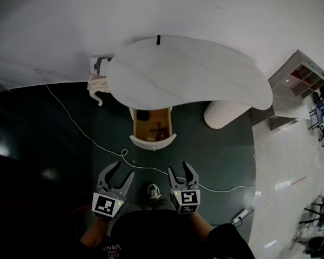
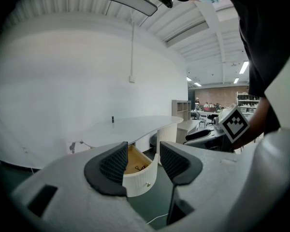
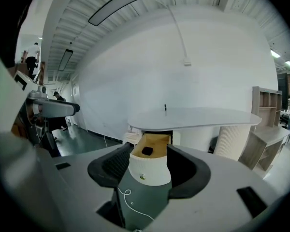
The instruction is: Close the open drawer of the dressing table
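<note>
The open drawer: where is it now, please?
In the head view the drawer juts from under the tabletop, centre frame, beyond the left gripper and right gripper.

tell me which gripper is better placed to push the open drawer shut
Probably the right gripper: its view faces the drawer front squarely, knob centred between open jaws. The left gripper sees it obliquely. Neither touches it yet.

A light grey plastic left gripper (image 1: 124, 169) and matching right gripper (image 1: 178, 168) have black ribbed pads (image 2: 114, 162). Behind each jaw pair sits a black-and-white marker cube (image 1: 108, 204). Behind those shows a black short-sleeved top (image 1: 156, 233) with white lettering (image 1: 112, 248).
</note>
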